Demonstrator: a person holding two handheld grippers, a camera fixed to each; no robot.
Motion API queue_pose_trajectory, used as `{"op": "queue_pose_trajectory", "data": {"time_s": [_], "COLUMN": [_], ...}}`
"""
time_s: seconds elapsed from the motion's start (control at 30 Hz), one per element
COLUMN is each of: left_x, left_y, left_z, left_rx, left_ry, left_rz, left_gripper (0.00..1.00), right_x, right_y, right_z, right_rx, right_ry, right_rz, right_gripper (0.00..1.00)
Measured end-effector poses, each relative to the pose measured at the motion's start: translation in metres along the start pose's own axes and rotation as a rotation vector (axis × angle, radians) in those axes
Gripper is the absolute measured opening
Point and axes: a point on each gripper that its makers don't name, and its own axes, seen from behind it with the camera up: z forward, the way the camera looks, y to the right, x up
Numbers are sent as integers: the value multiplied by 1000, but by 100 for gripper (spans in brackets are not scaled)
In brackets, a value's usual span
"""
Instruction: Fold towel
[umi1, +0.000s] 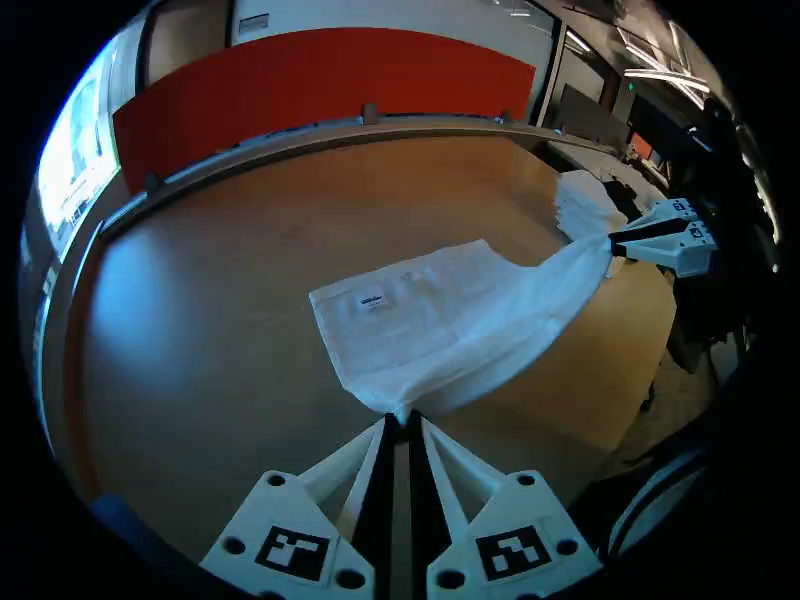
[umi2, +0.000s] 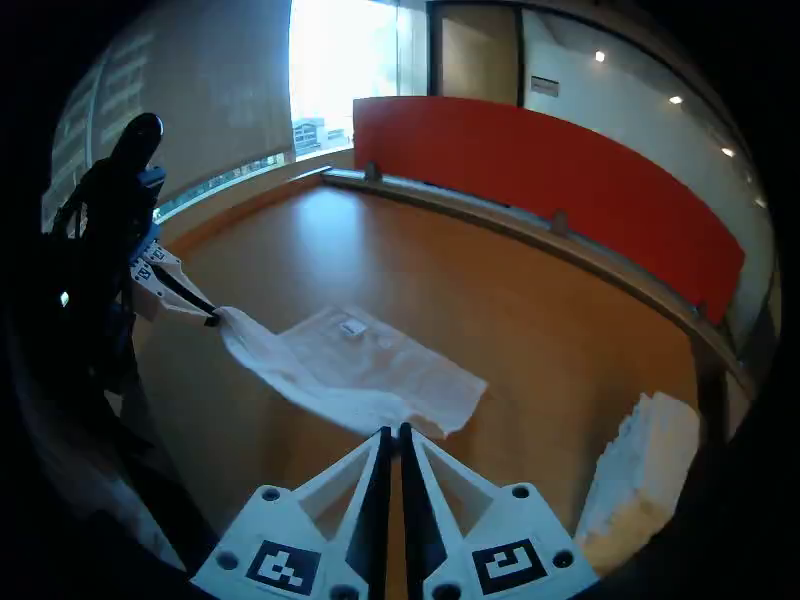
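Note:
A white towel (umi1: 430, 320) with a small label lies partly on the wooden table (umi1: 230, 300), its near edge lifted between two grippers. My left gripper (umi1: 404, 418) is shut on one lifted corner at the bottom of the left gripper view. My right gripper (umi1: 612, 240) appears at the right of that view, pinching the other corner. In the right gripper view the towel (umi2: 370, 375) sags from my right gripper (umi2: 393, 430) across to the left gripper (umi2: 212, 319), both shut on cloth.
A stack of folded white towels (umi2: 640, 465) sits on the table's right part in the right gripper view, also seen as a pile (umi1: 585, 200) behind the right gripper. A red partition (umi1: 320, 85) lines the far edge. A person (umi2: 95, 250) stands at the left.

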Motion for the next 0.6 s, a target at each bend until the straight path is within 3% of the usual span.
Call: {"op": "queue_pose_trajectory", "data": {"time_s": [0.3,0.6], "left_x": [14,34], "left_y": [-7,-21], "left_z": [10,37], "left_rx": [1,15], "left_ry": [17,29], "left_rz": [-27,-48], "left_gripper": [9,9], "right_x": [1,10], "right_y": [11,37], "right_z": [14,41], "right_rx": [-2,-23], "right_ry": [-20,-31], "right_rz": [-19,-31], "right_gripper": [6,6]}}
